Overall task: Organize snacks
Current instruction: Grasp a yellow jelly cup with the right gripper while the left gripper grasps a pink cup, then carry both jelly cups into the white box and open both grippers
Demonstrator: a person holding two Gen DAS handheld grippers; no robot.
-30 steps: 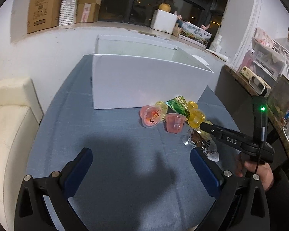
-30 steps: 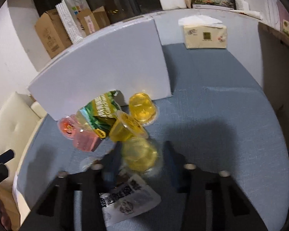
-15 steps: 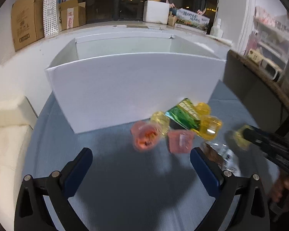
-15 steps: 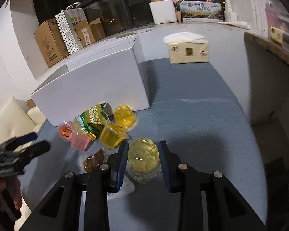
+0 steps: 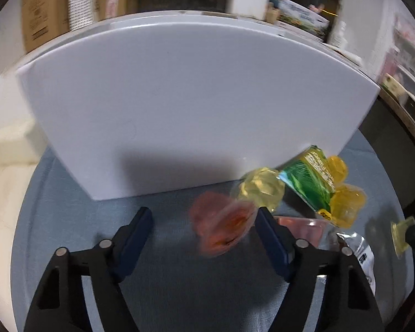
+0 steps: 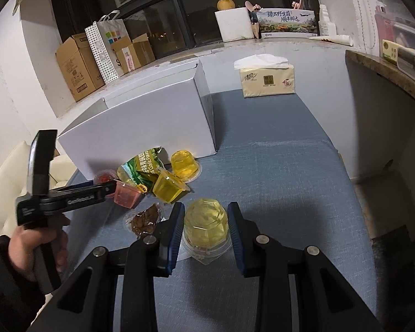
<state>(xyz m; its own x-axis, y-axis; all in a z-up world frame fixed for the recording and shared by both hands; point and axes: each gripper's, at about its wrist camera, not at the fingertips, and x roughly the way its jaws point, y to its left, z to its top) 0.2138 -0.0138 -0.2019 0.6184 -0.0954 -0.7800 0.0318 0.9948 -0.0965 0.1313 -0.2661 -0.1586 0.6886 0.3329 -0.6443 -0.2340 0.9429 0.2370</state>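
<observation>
Right tool is clamping a yellow jelly cup between its fingers above the worktop. Left tool is gaping wide, a red jelly cup lying by its right finger.

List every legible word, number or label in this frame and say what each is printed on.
"臻品野生菌 顺丰鲜达": long printed box on the windowsill.
"清风": yellow tissue pack on the blue table.
"Garlic Flavor", partly hidden: green foil snack packet.
Black left tongs: white lettering, blurred.
Brown cardboard boxes and white snack packet: print too small to read.
</observation>
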